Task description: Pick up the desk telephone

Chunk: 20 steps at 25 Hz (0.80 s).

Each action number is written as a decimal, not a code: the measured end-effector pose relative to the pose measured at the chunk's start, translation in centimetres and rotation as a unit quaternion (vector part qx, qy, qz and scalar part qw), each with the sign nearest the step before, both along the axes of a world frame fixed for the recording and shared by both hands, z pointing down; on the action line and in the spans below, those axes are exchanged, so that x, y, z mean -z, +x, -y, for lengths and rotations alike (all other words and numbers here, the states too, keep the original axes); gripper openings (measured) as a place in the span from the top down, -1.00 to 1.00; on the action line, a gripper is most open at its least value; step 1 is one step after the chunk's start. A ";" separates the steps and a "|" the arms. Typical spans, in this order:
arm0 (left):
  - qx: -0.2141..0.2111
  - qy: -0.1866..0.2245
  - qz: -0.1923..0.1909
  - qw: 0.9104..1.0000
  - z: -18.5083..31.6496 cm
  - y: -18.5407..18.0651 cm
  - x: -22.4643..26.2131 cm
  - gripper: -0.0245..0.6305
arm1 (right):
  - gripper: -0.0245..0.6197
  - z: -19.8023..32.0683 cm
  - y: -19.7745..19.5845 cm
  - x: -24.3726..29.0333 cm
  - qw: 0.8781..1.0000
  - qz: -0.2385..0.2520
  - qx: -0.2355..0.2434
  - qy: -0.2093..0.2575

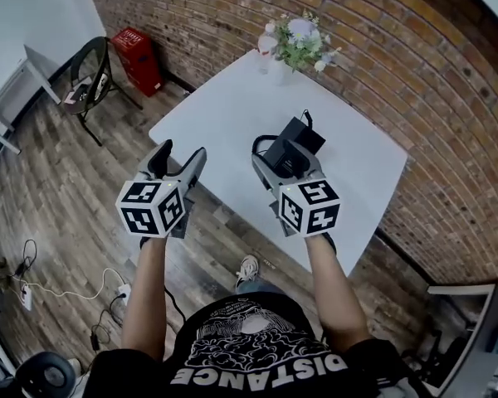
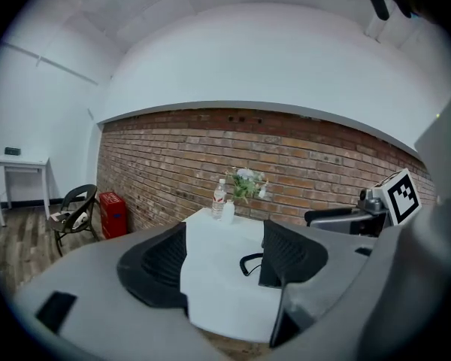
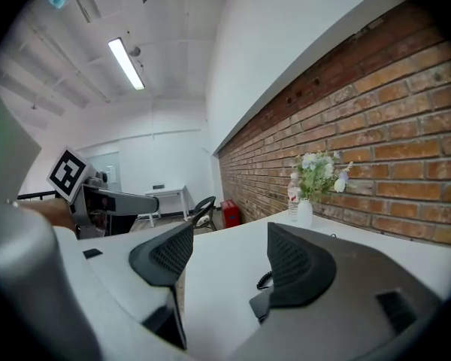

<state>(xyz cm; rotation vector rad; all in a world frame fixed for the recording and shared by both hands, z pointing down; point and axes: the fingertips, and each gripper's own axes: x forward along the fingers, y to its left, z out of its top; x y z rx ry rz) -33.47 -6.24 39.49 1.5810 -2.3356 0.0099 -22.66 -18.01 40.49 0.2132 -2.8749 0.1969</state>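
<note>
Black desk telephone point(image 1: 303, 135) sits ahead of the right gripper point(image 1: 284, 166); it and the left gripper point(image 1: 181, 152) are spread wide and empty, apparently to straddle it.

For my right gripper point(image 3: 229, 241), the desk telephone point(image 3: 260, 304) mostly behind one jaw, only cord point(image 3: 264, 280) and a corner clear.

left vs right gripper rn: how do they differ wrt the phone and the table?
Left gripper hangs at the near edge of the white table, partly over the floor; right gripper is over the tabletop. In the head view the right gripper overlaps the black desk telephone; the left gripper sits off to its side, apart from it. Shared: both have jaws apart with nothing between them, and neither grips the telephone.
</note>
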 end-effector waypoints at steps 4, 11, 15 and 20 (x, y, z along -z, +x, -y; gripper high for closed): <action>-0.038 -0.009 -0.005 0.999 4.5 0.0 -0.7 -0.01 | 0.05 3.1 0.0 -0.7 1.000 -0.008 -0.023 -0.005; -0.101 -0.027 -0.025 0.994 11.1 1.4 -2.4 -0.01 | 0.04 8.1 1.1 -2.1 0.998 -0.021 -0.059 -0.020; -0.148 -0.041 -0.047 0.987 13.9 2.4 -4.0 -0.01 | 0.04 9.9 2.2 -3.7 0.995 -0.034 -0.085 -0.038; -0.200 -0.054 -0.079 0.975 16.6 3.2 -6.1 -0.01 | 0.03 11.5 3.0 -6.1 0.990 -0.050 -0.117 -0.065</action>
